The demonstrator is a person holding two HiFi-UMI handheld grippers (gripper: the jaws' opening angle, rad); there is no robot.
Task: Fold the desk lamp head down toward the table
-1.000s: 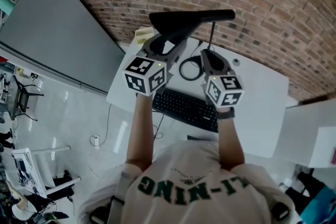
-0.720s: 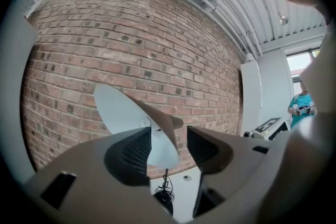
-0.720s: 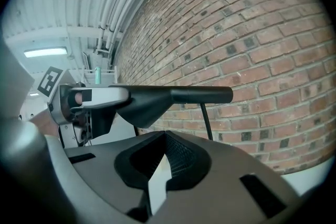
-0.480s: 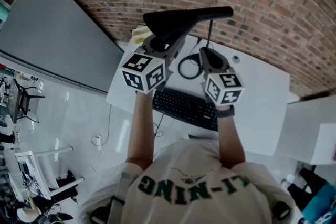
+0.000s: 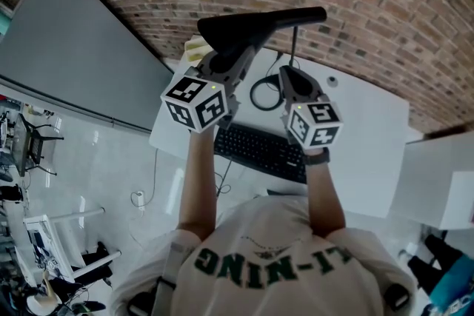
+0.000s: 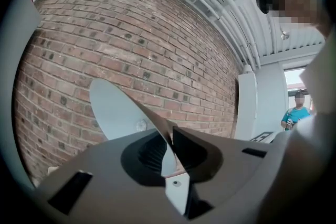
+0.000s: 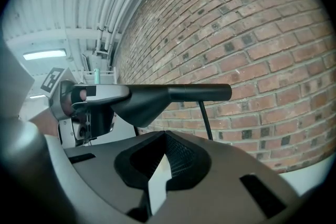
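The black desk lamp head (image 5: 252, 24) stands level above the table on its thin arm (image 5: 294, 48). My left gripper (image 5: 228, 59) reaches up to the wide end of the head. Its jaws are closing on that end, and the pale underside of the lamp head (image 6: 118, 107) runs edge-on between the pads of the left gripper (image 6: 170, 134). In the right gripper view the lamp head (image 7: 173, 94) crosses above my right gripper (image 7: 166, 136), which is shut on nothing. The left gripper (image 7: 86, 107) grips the head's left end there. The right gripper (image 5: 292, 79) hangs just below the lamp arm.
A black keyboard (image 5: 259, 150) lies on the white table (image 5: 363, 152) under my forearms. A coiled black cable (image 5: 265, 94) sits behind it. A brick wall (image 5: 370, 4) backs the table, and a grey panel (image 5: 81, 48) stands to the left.
The left gripper has edged up and left onto the lamp head's wide end and rolled slightly. The right gripper has stayed put.
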